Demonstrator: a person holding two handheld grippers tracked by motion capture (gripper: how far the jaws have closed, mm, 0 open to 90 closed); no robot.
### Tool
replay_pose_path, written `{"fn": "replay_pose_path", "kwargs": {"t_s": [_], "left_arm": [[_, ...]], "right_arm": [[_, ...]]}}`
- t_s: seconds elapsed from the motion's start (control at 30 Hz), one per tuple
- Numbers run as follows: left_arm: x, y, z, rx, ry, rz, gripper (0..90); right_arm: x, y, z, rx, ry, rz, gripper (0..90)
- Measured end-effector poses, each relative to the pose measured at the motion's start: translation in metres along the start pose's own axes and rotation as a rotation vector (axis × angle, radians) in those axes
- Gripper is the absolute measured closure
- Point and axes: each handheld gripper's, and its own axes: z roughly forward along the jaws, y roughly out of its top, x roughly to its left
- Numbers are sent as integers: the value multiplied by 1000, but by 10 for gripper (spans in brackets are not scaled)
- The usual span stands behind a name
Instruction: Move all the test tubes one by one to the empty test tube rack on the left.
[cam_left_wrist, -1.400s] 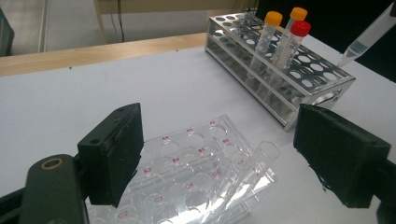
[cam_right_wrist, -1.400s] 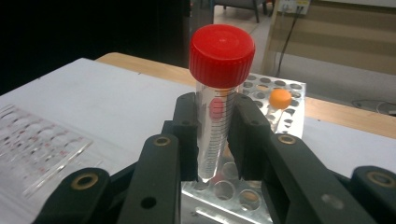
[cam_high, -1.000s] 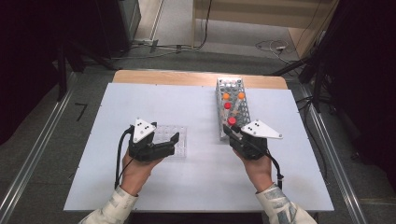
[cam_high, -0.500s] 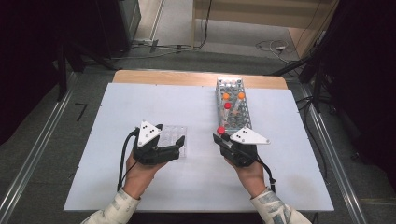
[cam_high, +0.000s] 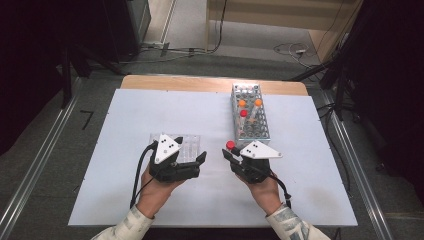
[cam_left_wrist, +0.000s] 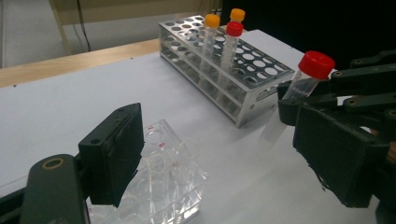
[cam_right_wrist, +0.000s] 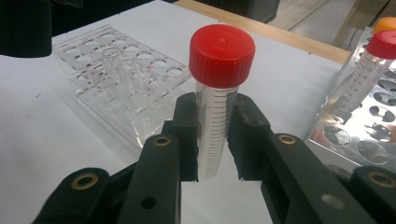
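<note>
A clear tube with a red cap (cam_high: 230, 145) (cam_right_wrist: 217, 93) (cam_left_wrist: 310, 70) stands upright in my right gripper (cam_high: 227, 154) (cam_right_wrist: 215, 140), which is shut on its body, above the white table between the two racks. To its right is the metal tube rack (cam_high: 252, 127) (cam_left_wrist: 243, 74) (cam_right_wrist: 359, 140), which holds two orange-capped tubes (cam_high: 242, 103) and one red-capped tube (cam_high: 243, 113). My left gripper (cam_high: 200, 161) (cam_left_wrist: 219, 154) is open with nothing between its fingers, just over the near right corner of the clear plastic rack (cam_high: 187, 145) (cam_left_wrist: 168, 182) (cam_right_wrist: 126, 79).
The white table (cam_high: 150, 110) has bare room at the left, the back and along the front edge. A wooden strip (cam_high: 175, 82) runs behind it. Metal rails (cam_high: 45, 160) flank the table, and cables lie on the floor beyond.
My right gripper has moved left and nearer, away from the metal rack, carrying the red-capped tube. The left gripper has shifted slightly right beside the clear rack.
</note>
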Motion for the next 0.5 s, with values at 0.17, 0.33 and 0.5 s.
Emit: {"fn": "replay_pose_path", "kwargs": {"t_s": [0.17,0.33,0.5], "left_arm": [[-7,0,1,7,-30,10,173],[-14,0,2,1,-61,27,191],[-21,1,0,-15,-79,49,257]], "right_arm": [[5,-1,1,7,16,-1,713],[11,-2,4,14,35,-21,713],[17,-2,5,24,53,-25,713]]}}
